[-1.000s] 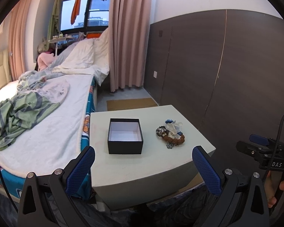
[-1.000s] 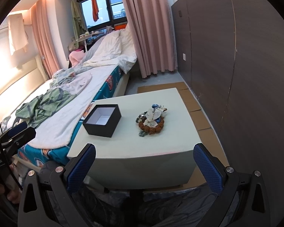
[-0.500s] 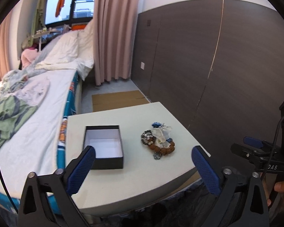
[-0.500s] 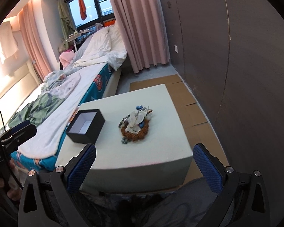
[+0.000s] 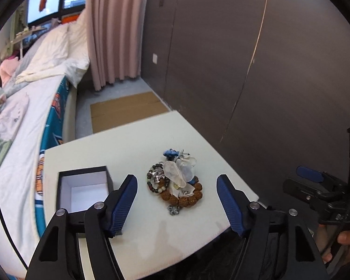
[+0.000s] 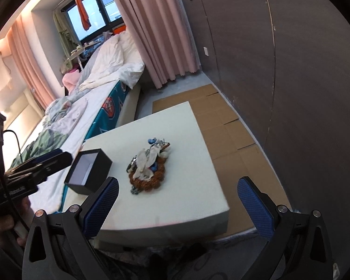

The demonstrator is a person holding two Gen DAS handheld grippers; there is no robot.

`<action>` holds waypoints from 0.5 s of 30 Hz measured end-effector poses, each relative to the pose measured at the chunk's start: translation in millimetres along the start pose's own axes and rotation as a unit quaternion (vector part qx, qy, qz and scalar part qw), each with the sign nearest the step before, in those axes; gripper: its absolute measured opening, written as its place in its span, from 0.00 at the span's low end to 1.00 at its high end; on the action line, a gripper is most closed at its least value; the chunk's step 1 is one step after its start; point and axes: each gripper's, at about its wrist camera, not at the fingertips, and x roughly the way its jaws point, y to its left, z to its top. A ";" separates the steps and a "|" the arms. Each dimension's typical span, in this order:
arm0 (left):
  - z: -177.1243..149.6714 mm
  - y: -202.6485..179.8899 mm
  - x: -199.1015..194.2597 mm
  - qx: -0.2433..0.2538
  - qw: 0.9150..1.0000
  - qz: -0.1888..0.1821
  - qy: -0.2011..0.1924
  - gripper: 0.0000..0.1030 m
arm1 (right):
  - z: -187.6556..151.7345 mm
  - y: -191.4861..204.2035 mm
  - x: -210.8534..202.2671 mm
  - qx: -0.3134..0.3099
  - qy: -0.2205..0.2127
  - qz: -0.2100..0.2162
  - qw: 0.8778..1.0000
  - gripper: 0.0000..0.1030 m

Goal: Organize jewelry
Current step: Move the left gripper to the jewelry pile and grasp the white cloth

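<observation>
My left claw is wide apart and holds nothing. My right claw is wide apart too. The jewelry pile sits on the tabletop, just beside the open black box. I think I should pick one piece off the top, like the brown bead bracelet. I should go down slowly and pinch only that one, so the rest does not drag along.

The left gripper fills the lower part of its own view, blue-padded fingers spread wide with nothing between them. The right gripper sits likewise at the bottom of its view, fingers spread wide and empty. A hand grips its handle at lower right.
</observation>
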 end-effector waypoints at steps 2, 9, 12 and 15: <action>3.6 -1.5 19.4 0.000 1.000 -0.001 0.022 0.54 | 0.3 -5.6 6.7 0.005 0.007 -0.003 1.000 0.99; 9.4 -11.9 71.2 0.012 0.998 -0.007 0.063 0.53 | -1.1 -27.6 18.3 0.020 0.017 -0.021 0.999 0.99; 10.4 -12.5 95.2 0.016 0.996 0.000 0.083 0.53 | -3.0 -36.3 23.4 0.029 0.021 -0.023 0.999 0.99; 8.5 -13.8 120.0 0.025 0.993 0.014 0.112 0.49 | -4.0 -46.3 33.1 0.037 0.027 -0.026 0.999 0.99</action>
